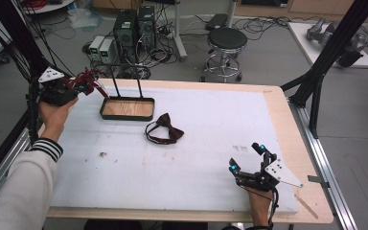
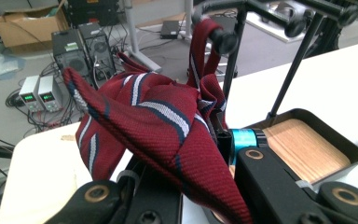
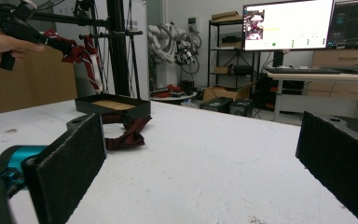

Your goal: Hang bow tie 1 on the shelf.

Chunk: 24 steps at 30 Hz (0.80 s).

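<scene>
The left gripper [image 1: 79, 85] is clamped on a striped bow tie [image 2: 154, 126], with the fabric bunched between and over the two black jaws. In the left gripper view the cloth spreads across both jaw bases and rises above them; one band of it loops over a black knob of the stand [image 2: 223, 39] above. The striped bow tie is deep red woven fabric with white stripes edged in dark blue. In the high view it is held in the air at the far left corner of the surface, just beside the left end of the tray [image 1: 104, 108].

The tray is a dark, shallow rectangle with a wood-grain bottom. It sits near the far edge of the white surface [image 1: 196, 167], with two thin black rods of the stand rising from its far side.

A second, dark bow tie [image 1: 165, 129] lies flat on the surface just in front of the tray's near right corner, its strap curled in a loop.

The right gripper [image 1: 249, 163] rests near the near right corner of the surface. Its jaws stand wide apart with nothing between the pads [image 3: 70, 163].
</scene>
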Tool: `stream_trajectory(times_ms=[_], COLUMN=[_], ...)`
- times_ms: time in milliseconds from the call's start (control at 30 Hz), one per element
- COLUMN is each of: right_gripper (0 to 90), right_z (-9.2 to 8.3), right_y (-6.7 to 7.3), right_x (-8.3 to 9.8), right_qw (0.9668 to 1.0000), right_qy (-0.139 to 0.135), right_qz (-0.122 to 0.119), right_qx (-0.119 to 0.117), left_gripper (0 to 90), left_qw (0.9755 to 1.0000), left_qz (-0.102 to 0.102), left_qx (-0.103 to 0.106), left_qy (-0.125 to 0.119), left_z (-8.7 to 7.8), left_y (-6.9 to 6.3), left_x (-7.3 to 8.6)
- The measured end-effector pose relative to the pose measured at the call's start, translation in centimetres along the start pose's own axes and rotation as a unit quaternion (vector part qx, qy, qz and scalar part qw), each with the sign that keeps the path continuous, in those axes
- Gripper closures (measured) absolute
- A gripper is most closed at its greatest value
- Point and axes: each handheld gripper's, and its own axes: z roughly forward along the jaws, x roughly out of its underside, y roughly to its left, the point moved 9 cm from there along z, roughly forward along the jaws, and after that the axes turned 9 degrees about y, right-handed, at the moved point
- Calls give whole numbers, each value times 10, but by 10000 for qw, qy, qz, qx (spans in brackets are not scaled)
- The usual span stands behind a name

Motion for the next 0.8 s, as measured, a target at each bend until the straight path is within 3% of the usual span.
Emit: stream_trajectory(times_ms=[133,567,633,700,733,800], right_gripper=[7,7,7,8,8,8], right_z=[1,3,4,4,4,4], right_y=[1,1,1,2,2,2], right_x=[3,8,8,8,8,8], right_qw=[10000,9999,9998,9998,9998,9997], right_qy=[54,108,108,119,119,113], right_qz=[-19,-99,-117,-106,-106,-168], right_qx=[3,67,75,70,70,96], left_gripper=[863,826,719,500,500,378], left_qw=[9999,9999,9998,9992,9986,9987], left_qz=[-104,-86,-119,-323,-428,-435], left_qx=[21,107,111,193,255,260], left_qy=[6,19,70,167,167,84], left_z=[2,3,4,7,7,5], left_y=[-1,-3,-3,-2,-2,-2], left_x=[6,10,11,15,16,17])
